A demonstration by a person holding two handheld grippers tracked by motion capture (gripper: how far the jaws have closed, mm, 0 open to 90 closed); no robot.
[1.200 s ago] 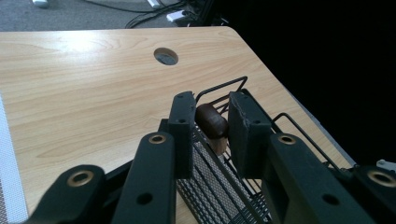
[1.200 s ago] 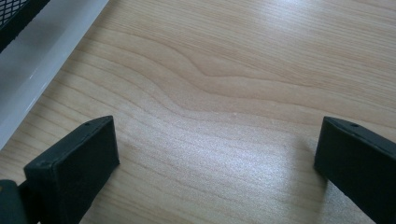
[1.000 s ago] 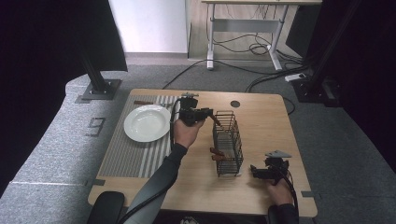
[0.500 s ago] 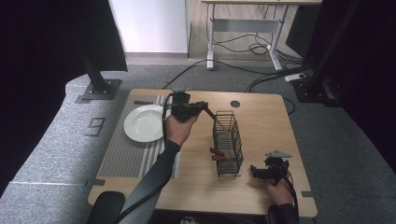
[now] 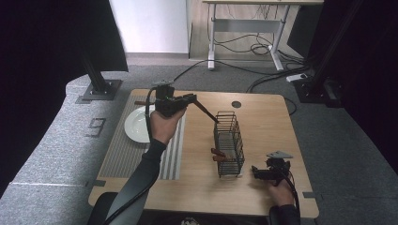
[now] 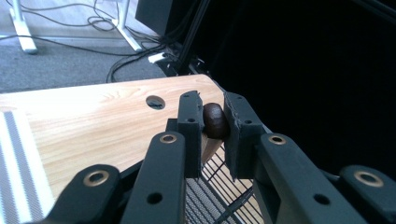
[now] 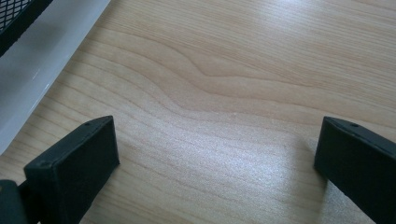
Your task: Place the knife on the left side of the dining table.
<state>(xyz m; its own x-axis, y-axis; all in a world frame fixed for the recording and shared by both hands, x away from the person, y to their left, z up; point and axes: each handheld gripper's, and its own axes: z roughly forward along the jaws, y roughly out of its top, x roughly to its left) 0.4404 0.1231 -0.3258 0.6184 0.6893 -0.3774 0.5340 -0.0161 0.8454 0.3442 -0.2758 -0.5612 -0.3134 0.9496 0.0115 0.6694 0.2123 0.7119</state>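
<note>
The right gripper [image 5: 261,174] rests low over the desk [image 7: 224,70], its jaws spread wide with bare wood between them. Beyond it stands a wire basket [image 5: 229,143]. Farther off, the left gripper [image 6: 212,122] has its jaws clenched on a brown wooden utensil [image 6: 214,119], whose handle slants down from the jaws to the basket rim.

Grey carpet floor [image 5: 324,140]; black curtains [image 5: 42,70] on both sides; white wall panel [image 5: 150,26] at back; desk frame [image 5: 244,28] with white legs beyond; loose cables [image 5: 244,47] on carpet; black stand base [image 5: 97,90] at left; even, soft light
</note>
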